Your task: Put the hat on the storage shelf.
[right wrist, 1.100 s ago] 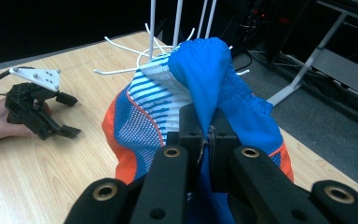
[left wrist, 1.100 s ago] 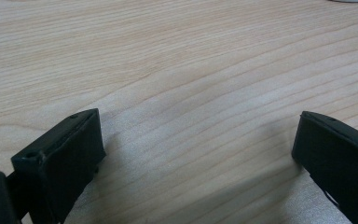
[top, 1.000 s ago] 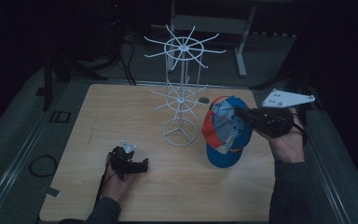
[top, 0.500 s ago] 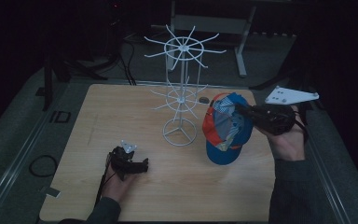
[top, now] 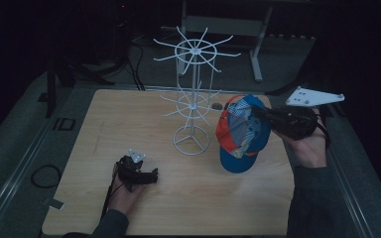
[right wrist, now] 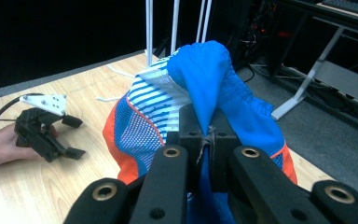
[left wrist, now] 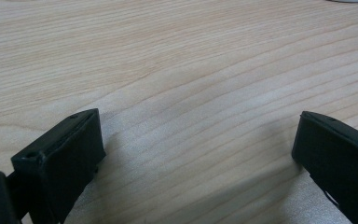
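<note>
Cap (top: 243, 133) nearer wire rack (top: 193, 94)

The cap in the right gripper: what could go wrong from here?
1. The right gripper pinches only a thin fold of the cap, so the fabric could slip out.
2. The cap hangs close to the wire stand; a careless swing could catch an arm and tip it.
3. The left gripper lies open on the table, not steadying the stand.

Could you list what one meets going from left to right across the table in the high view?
Left tool → white wire rack → blue and orange cap → right tool, shut on the cap.
</note>
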{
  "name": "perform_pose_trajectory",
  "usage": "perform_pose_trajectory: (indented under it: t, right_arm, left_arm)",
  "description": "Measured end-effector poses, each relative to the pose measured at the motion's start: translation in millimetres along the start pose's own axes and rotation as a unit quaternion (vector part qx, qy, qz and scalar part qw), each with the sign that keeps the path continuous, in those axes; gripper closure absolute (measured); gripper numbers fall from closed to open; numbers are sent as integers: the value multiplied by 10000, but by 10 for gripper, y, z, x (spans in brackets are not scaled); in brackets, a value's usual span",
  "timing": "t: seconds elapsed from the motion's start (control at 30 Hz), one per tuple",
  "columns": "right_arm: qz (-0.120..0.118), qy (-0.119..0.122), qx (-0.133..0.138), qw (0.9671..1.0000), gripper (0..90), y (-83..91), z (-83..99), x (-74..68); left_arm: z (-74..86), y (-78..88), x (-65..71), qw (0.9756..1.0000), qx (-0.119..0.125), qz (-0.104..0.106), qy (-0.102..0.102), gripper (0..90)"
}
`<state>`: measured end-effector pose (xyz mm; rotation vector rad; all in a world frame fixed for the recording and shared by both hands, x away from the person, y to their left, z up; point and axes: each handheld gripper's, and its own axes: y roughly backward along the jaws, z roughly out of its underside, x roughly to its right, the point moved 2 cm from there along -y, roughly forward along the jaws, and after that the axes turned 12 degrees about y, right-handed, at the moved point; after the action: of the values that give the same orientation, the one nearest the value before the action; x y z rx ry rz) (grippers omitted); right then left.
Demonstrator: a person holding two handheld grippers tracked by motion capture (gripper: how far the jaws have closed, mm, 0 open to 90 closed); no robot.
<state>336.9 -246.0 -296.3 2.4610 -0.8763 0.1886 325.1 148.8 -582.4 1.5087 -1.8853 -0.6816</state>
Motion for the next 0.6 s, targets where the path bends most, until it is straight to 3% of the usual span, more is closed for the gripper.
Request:
perform_pose_trajectory:
  t: [0.6]
  right_arm:
    - [163,-78,233,9996,872,-7,-76,114]
  left_arm:
    - [0,0,-1,10000,-1,-2,-6,25]
